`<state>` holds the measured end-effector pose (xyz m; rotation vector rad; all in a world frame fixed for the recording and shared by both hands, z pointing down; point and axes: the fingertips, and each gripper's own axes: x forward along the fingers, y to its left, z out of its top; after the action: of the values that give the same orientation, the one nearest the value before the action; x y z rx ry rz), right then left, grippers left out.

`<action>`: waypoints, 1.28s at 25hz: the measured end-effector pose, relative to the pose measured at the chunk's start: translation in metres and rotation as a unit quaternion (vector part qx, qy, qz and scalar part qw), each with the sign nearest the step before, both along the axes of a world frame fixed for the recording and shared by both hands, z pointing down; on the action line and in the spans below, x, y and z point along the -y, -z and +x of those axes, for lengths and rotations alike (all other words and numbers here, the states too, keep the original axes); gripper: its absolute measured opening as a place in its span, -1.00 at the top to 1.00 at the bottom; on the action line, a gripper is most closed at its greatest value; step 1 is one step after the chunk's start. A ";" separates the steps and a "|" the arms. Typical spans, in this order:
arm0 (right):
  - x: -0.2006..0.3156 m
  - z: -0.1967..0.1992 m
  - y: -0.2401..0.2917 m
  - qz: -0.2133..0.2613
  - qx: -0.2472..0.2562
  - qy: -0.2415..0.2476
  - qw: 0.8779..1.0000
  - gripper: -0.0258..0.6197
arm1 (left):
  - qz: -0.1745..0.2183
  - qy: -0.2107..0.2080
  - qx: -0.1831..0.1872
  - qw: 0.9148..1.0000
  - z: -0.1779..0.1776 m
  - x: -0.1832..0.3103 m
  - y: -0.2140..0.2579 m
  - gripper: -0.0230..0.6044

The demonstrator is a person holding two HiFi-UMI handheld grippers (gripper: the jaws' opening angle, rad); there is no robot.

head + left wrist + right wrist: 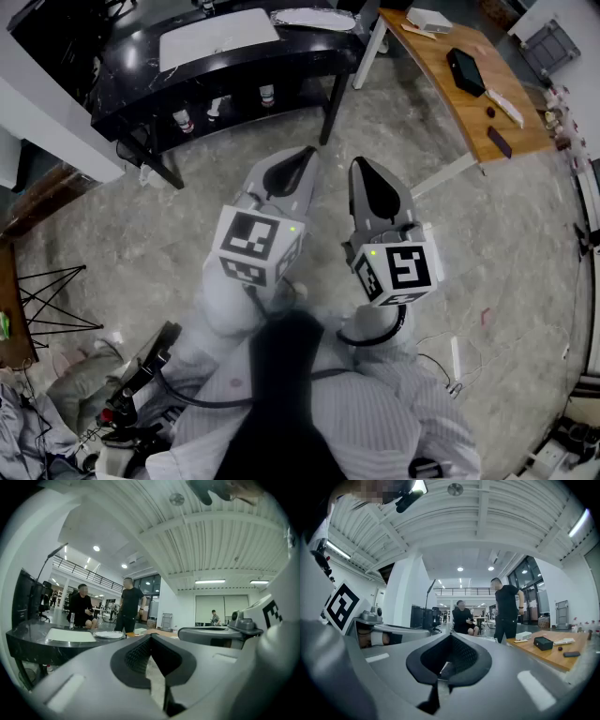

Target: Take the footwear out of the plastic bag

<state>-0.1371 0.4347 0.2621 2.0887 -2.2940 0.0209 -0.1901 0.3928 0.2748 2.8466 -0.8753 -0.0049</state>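
No plastic bag and no footwear shows in any view. In the head view my two grippers are held side by side close to my chest, over the grey stone floor. The left gripper (298, 156) and the right gripper (362, 169) both point forward, away from me. Both are shut, with the black pads together and nothing between them. The left gripper view looks level across the room over its shut jaws (150, 640), with the right gripper (225, 632) beside it. The right gripper view shows its own shut jaws (451, 637) and the left gripper (379, 630) at its left.
A black table (234, 70) with a white sheet (217, 37) stands ahead. A wooden table (473, 103) with a black box (466, 70) stands at the front right. A wire stand (47, 300) and clutter lie at my left. A seated person (82, 609) and a standing person (127, 604) are beyond the black table.
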 end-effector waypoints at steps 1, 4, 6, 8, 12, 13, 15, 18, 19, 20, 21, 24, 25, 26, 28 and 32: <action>0.000 0.001 0.000 -0.001 0.000 0.000 1.000 0.89 | 0.002 -0.001 0.001 1.000 0.001 0.000 0.002 0.93; 0.000 0.002 0.002 -0.003 -0.001 -0.001 1.000 0.89 | 0.008 -0.003 0.006 1.000 0.005 0.000 0.006 0.93; 0.000 0.002 0.004 -0.007 -0.003 0.001 1.000 0.89 | 0.008 -0.004 0.008 1.000 0.007 0.000 0.006 0.93; 0.001 0.004 0.004 -0.006 -0.001 0.000 1.000 0.89 | 0.008 -0.005 0.009 1.000 0.010 0.001 0.006 0.93; 0.005 0.012 0.000 -0.009 0.003 0.002 1.000 0.88 | 0.006 -0.003 0.010 1.000 0.019 0.003 0.004 0.93; 0.005 0.013 0.000 -0.009 0.004 0.001 1.000 0.88 | 0.004 -0.002 0.010 1.000 0.021 0.003 0.005 0.93; 0.004 0.016 0.001 -0.012 0.006 0.000 1.000 0.88 | -0.001 0.000 0.010 1.000 0.024 0.002 0.006 0.93; 0.003 0.026 0.001 -0.015 0.008 0.007 1.000 0.88 | -0.004 0.004 0.012 1.000 0.033 0.003 0.006 0.93; 0.004 0.032 -0.001 -0.014 0.010 0.010 1.000 0.88 | -0.004 0.007 0.012 1.000 0.038 0.004 0.004 0.93; 0.007 0.039 -0.004 -0.012 0.012 0.012 1.000 0.88 | -0.005 0.008 0.013 1.000 0.043 0.006 0.002 0.93; 0.009 0.045 -0.007 -0.012 0.014 0.014 1.000 0.88 | -0.006 0.008 0.015 1.000 0.048 0.007 -0.001 0.93; 0.019 0.059 -0.015 -0.026 0.018 0.013 0.999 0.88 | -0.019 0.007 0.017 1.000 0.061 0.016 -0.010 0.93; 0.025 0.062 -0.017 -0.030 0.020 0.014 0.999 0.88 | -0.024 0.008 0.017 1.000 0.065 0.021 -0.013 0.93; 0.034 0.066 -0.020 -0.033 0.021 0.017 0.999 0.88 | -0.027 0.011 0.018 0.999 0.069 0.030 -0.015 0.93; 0.061 0.075 -0.024 -0.030 0.023 0.025 0.999 0.88 | -0.024 0.017 0.020 0.999 0.079 0.056 -0.020 0.93; 0.127 0.102 -0.027 -0.019 0.020 0.031 0.999 0.88 | -0.022 0.020 0.017 0.999 0.106 0.121 -0.023 0.93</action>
<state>-0.0351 0.3077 0.2890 2.0175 -2.3600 0.1037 -0.0843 0.2717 0.2978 2.7952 -0.9278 0.0568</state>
